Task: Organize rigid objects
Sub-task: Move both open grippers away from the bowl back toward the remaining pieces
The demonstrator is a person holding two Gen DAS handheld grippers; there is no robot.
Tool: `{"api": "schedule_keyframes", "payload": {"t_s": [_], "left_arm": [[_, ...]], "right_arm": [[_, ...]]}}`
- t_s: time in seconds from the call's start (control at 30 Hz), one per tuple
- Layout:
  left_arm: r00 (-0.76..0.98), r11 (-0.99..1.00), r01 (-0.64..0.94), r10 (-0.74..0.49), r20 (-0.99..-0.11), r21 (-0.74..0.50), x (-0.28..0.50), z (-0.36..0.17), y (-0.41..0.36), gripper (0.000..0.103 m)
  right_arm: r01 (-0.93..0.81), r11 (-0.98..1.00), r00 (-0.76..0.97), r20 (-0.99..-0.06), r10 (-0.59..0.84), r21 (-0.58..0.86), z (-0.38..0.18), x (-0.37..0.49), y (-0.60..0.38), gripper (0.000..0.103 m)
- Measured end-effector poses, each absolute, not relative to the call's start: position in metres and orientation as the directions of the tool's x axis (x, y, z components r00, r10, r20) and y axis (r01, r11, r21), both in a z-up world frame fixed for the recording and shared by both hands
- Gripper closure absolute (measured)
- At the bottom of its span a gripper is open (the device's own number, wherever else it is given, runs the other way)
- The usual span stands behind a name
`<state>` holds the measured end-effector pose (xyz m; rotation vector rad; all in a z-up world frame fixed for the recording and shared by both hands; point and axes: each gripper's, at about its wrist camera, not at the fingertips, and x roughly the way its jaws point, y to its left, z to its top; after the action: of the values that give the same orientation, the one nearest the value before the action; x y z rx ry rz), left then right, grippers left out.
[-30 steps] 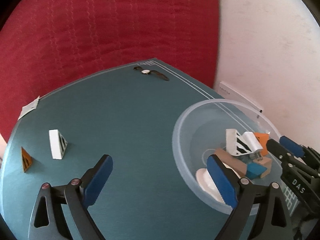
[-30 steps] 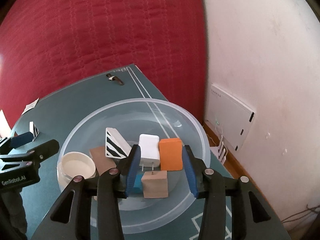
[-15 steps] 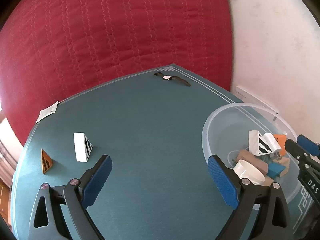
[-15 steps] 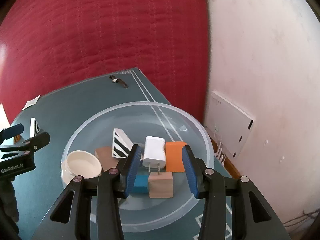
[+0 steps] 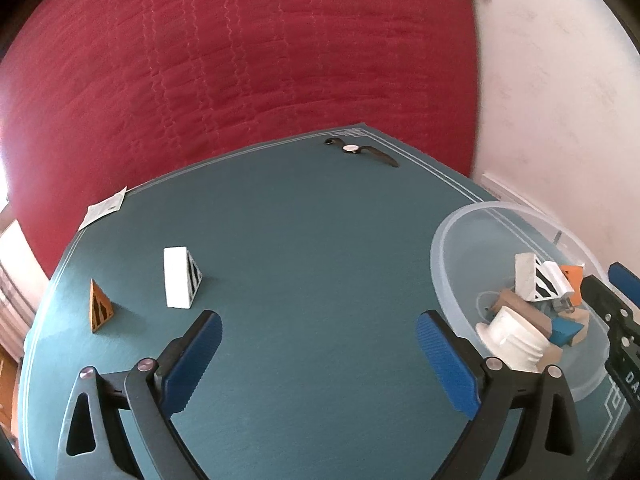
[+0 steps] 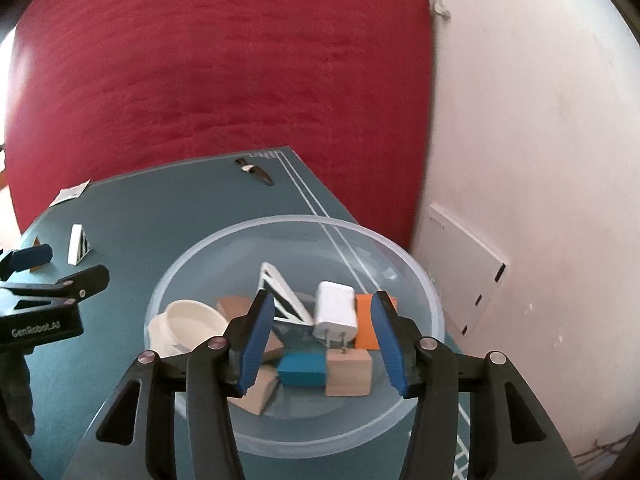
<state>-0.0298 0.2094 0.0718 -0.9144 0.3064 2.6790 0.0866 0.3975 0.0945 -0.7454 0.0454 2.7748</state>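
Note:
A clear plastic bowl (image 6: pixel 424 292) on the teal table holds a white charger (image 6: pixel 335 309), an orange block (image 6: pixel 370 326), a blue block (image 6: pixel 302 369), wooden blocks (image 6: pixel 347 372), a striped white wedge (image 6: pixel 280 292) and a white cup (image 6: pixel 192 320). My right gripper (image 6: pixel 322 334) is open and empty above the bowl. My left gripper (image 5: pixel 316 354) is open and empty over the table, left of the bowl (image 5: pixel 452 240). A white striped wedge (image 5: pixel 180 278) and an orange wedge (image 5: pixel 99 307) stand on the table to its far left.
A wristwatch (image 5: pixel 360 150) lies at the table's far edge. A paper slip (image 5: pixel 103 208) lies at the far left corner. A red curtain hangs behind the table; a white wall with a panel (image 6: pixel 466 268) is on the right.
My left gripper has swung left and back from the bowl, bringing the two wedges closer to centre. My right gripper has pulled back and up a little over the bowl.

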Motion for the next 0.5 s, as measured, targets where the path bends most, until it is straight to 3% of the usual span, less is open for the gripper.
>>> {"api": "schedule_keyframes", "payload": {"t_s": [0.13,0.5], "left_arm": [[-0.755,-0.941,-0.326,0.198,-0.625,0.096,-0.032,0.070,0.199,0.002],[-0.746,-0.960,-0.270,0.159,-0.647,0.075,-0.043,0.061,0.168,0.001]], "right_arm": [[-0.228,-0.972,-0.847,-0.479,0.230,-0.063,0.099,0.087,0.383,0.040],[-0.115,-0.991,-0.876,-0.463,0.136,-0.073,0.114,0.077,0.340,0.034]]}}
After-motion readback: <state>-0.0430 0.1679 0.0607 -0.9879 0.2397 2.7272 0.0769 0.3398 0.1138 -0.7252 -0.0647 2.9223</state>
